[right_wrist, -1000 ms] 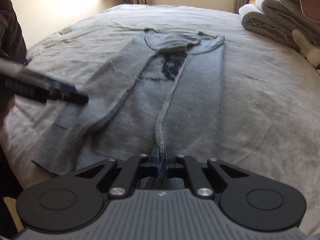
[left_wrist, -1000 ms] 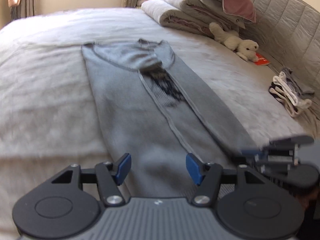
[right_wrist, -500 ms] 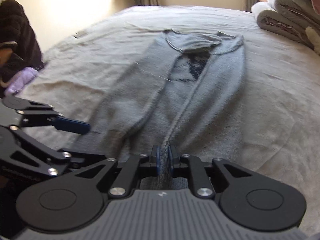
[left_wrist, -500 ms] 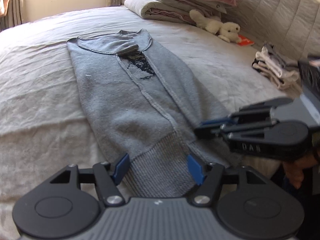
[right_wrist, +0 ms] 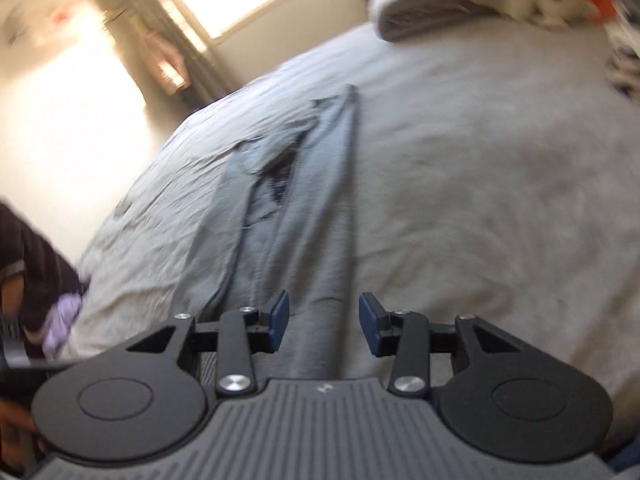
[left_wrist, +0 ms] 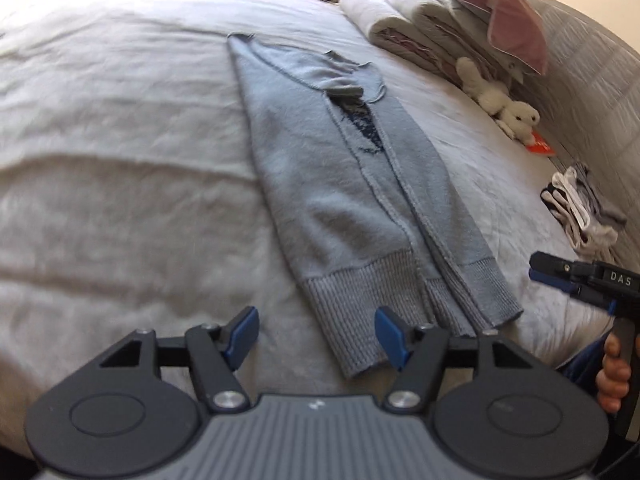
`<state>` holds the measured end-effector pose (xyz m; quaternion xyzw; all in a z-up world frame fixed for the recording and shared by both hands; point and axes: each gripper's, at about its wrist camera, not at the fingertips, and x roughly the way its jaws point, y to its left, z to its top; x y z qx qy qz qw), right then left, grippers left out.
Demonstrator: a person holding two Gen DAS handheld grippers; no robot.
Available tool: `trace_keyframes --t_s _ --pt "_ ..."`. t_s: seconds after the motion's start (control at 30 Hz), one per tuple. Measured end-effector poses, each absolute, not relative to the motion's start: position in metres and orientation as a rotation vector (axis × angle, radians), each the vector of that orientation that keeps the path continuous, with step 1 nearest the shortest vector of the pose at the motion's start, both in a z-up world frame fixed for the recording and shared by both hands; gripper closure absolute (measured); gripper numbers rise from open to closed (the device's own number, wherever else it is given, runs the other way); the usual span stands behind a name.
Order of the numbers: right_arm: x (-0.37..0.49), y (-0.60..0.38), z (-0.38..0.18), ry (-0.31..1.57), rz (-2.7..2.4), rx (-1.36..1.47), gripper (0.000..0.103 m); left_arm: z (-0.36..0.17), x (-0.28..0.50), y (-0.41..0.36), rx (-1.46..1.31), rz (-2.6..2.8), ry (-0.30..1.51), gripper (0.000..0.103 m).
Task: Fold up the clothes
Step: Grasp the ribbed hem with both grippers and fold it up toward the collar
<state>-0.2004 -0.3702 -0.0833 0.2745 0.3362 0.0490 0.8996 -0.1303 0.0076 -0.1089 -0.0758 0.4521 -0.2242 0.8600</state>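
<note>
A light blue knit sweater (left_wrist: 332, 184) lies flat on the bed, both sides folded in lengthwise, its ribbed hem (left_wrist: 360, 300) nearest me. It also shows, blurred, in the right wrist view (right_wrist: 304, 216). My left gripper (left_wrist: 316, 334) is open and empty, just in front of the hem's left corner. My right gripper (right_wrist: 323, 320) is open and empty, low over the sweater's near end. In the left wrist view it (left_wrist: 560, 276) is off the hem's right corner, apart from the cloth.
The sweater lies on a pale grey bed cover (left_wrist: 120, 160). Folded blankets and pillows (left_wrist: 440, 16) are stacked at the head end with a white plush toy (left_wrist: 500, 100). A small pile of folded clothes (left_wrist: 580, 216) lies at the right by the quilted wall.
My right gripper has opened and let go of the sweater's seam, then swung off to the right. My left gripper stays open and has drawn back from the hem.
</note>
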Motion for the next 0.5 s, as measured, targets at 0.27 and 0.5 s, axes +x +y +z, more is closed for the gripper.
trace_keyframes --t_s 0.27,0.5 --pt "-0.198 -0.357 -0.114 0.797 0.143 0.670 0.060 -0.124 -0.123 0.005 -0.261 -0.421 0.944 0.048" --pt "-0.203 -0.354 -0.099 0.755 0.157 0.652 0.094 -0.116 -0.118 -0.003 -0.277 -0.416 0.996 0.099"
